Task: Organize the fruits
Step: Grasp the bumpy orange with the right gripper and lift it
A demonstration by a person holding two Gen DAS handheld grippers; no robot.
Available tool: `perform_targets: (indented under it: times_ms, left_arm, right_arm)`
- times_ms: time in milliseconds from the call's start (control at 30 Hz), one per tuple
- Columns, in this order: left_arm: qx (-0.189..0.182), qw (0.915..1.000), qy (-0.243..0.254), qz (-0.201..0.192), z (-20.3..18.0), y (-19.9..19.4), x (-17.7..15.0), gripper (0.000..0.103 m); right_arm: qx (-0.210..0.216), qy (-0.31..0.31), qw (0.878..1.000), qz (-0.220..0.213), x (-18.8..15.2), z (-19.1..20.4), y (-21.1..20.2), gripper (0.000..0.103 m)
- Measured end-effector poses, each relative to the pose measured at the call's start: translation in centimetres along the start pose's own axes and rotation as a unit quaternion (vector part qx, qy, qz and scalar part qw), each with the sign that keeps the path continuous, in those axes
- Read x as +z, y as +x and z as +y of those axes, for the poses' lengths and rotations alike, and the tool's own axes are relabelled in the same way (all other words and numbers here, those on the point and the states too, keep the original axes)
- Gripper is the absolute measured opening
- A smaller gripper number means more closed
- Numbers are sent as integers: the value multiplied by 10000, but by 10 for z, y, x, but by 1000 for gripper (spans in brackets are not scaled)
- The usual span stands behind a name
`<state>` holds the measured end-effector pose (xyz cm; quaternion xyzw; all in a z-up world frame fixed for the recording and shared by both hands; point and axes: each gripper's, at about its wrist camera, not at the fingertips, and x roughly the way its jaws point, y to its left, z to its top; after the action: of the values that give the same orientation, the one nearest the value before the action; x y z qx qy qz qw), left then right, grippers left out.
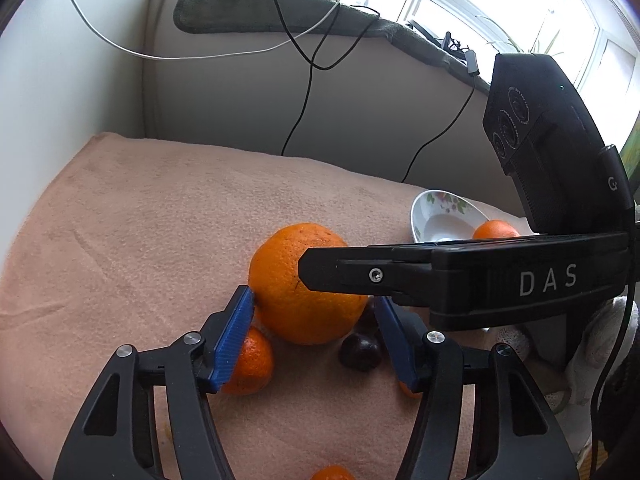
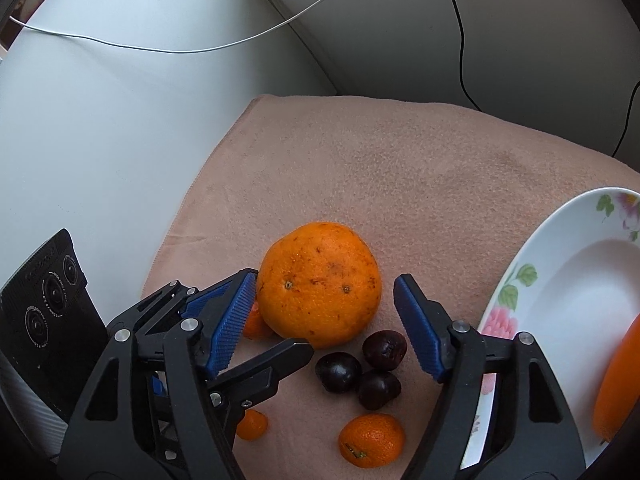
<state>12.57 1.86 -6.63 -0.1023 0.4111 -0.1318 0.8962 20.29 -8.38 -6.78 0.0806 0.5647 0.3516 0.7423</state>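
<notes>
A big orange [image 1: 296, 280] [image 2: 318, 284] lies on the pink cloth. My left gripper [image 1: 316, 336] is open, its blue pads on either side of the orange's near side. My right gripper [image 2: 326, 328] is open too, around the same orange from above; its finger crosses the left wrist view [image 1: 440, 272]. Three dark plums [image 2: 362, 368] lie just in front of the orange, one showing in the left wrist view [image 1: 360, 350]. Small mandarins lie nearby [image 1: 252, 368] [image 2: 372, 440]. A white flowered bowl [image 2: 532, 280] [image 1: 444, 216] at the right holds an orange fruit [image 2: 618, 384] [image 1: 494, 230].
The pink cloth [image 1: 140, 220] covers the surface up to a grey wall. Black and white cables [image 1: 304, 80] hang down the wall. A dark towel [image 1: 280, 8] lies on the sill under a window. A lace cloth [image 1: 592, 348] is at the right.
</notes>
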Motion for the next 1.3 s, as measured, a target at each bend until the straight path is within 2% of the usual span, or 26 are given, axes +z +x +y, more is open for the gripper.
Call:
perform_targets:
  times_ms: [433,800,1300]
  left_arm:
    - [92,9999,-38,-49,5,-2,-1,57]
    - [130,9996,2,-246,-3,-20,3,57]
    - [-117,9989,219,-402,-38,-25,9,57]
  right_arm:
    - [-44,-50,10000,-7,1,6,8,70]
    - [43,-110,9998,-160,1,7,-20,70]
    - [-108,-3,9988,-467,-15,-10,-68,70]
